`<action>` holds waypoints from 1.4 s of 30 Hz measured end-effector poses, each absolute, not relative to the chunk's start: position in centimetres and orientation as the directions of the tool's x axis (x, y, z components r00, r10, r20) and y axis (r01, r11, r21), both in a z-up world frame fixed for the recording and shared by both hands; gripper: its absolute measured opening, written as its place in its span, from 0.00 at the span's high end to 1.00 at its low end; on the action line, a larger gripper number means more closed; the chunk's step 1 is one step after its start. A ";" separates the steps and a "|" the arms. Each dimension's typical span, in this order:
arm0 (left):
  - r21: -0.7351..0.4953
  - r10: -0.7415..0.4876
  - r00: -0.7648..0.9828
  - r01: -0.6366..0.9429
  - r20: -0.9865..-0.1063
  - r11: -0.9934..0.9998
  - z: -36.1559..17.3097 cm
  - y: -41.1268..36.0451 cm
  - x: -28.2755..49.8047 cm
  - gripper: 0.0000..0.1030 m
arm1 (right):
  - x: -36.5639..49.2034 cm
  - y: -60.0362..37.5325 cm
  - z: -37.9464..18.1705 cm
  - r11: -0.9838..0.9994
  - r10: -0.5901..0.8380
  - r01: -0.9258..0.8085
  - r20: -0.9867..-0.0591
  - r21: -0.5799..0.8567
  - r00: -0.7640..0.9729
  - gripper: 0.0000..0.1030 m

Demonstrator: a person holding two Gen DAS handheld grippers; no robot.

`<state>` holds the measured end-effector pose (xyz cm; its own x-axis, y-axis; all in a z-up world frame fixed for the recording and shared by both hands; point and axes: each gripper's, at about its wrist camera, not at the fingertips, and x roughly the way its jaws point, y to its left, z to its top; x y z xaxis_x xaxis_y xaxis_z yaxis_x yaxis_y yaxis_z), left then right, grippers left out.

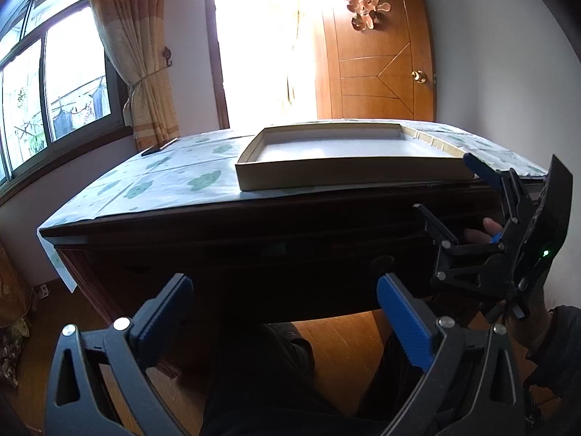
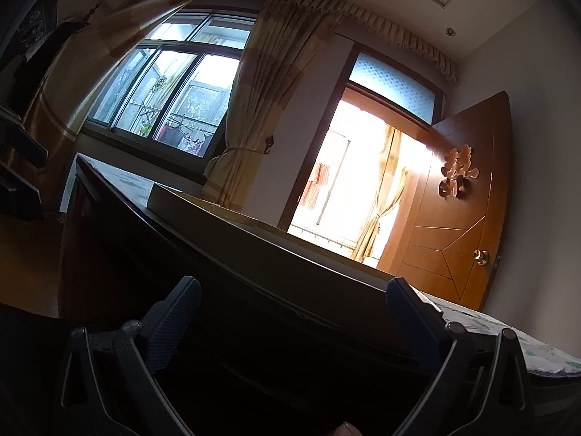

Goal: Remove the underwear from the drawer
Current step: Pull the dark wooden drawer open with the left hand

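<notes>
Early stage. Left gripper (image 1: 283,312) and right gripper (image 1: 459,196): jaws spread, grasping nothing. Right one sits near the dark drawer front (image 1: 254,250) under the desk (image 1: 174,181) top. Underwear not visible, presumably inside. Opening and retrieval remain.

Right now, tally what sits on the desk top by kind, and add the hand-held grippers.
Box: 1
Phone: 1 (dark flat slab, likely a phone)
Cloth: 1
Hand-held gripper: 2, left, right
Total: 5
</notes>
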<state>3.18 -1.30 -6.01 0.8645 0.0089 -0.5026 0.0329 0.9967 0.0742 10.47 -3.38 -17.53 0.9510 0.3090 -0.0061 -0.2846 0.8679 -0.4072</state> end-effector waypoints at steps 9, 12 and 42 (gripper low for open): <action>0.076 0.019 0.860 0.023 -0.510 0.997 -6.3 -0.8 3.2 0.00 | 11.0 -2.9 -18.4 0.832 0.338 -0.297 0.003 -0.469 0.941 0.01; 0.078 0.024 0.859 0.019 -0.512 0.997 -6.5 -0.8 3.3 0.00 | 11.3 -2.9 -18.6 0.823 0.342 -0.300 -0.001 -0.482 0.940 0.01; 0.063 0.029 0.847 0.005 -0.532 0.998 -7.1 -0.8 3.7 0.00 | 10.7 -2.5 -19.0 0.779 0.331 -0.331 -0.100 -0.533 0.938 0.01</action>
